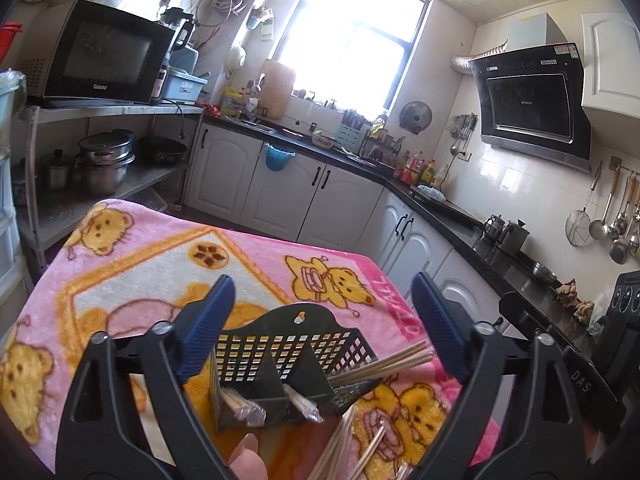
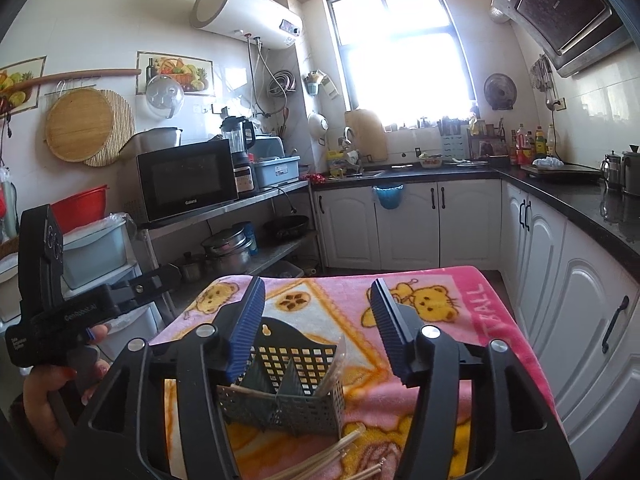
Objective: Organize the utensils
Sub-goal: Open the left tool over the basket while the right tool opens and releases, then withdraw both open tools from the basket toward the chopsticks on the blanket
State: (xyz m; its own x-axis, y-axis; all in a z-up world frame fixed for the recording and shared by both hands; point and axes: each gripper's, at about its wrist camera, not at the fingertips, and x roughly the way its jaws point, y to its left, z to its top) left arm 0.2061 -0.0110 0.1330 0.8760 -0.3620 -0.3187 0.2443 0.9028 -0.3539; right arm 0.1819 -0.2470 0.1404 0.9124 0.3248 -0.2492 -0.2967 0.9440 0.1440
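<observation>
Left gripper (image 1: 322, 292): jaws spread wide, nothing between the pads, no contact. Right gripper (image 2: 318, 296): jaws partly open, also empty. Black utensil basket (image 1: 296, 354) sits lower centre of both views on the pink blanket (image 1: 132, 256), below the fingertips. Loose chopsticks (image 1: 384, 362) lie at the basket's right and in front, bottom centre.

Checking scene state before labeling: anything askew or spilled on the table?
Yes. The black utensil caddy lies tipped on the pink blanket rather than upright, and loose wooden chopsticks are strewn outside it beside and in front of it. A few wrapped items sit at its compartment mouths.
</observation>
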